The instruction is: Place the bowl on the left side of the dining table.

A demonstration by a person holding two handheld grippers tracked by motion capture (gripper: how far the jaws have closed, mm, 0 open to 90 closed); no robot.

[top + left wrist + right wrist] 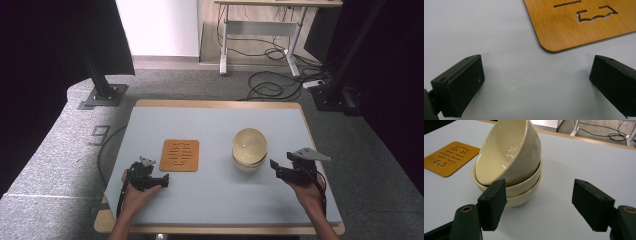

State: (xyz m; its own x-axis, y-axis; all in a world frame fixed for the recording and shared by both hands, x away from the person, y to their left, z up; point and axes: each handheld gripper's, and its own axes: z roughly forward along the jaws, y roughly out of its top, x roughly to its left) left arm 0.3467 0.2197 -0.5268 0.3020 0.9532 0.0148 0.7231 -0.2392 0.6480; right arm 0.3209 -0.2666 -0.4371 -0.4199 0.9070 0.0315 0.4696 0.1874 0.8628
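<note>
Cream bowls [249, 149] stacked mid-table, top one tilted, none moved yet. Right gripper [276, 168] just beside the stack, jaws wide, empty. Left gripper [163, 180] wide open, empty, near the mat [180, 155]. All work remains.

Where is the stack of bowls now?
In the high view the stack of bowls stands right of centre, between the wooden mat and the right hand-held gripper.
</note>
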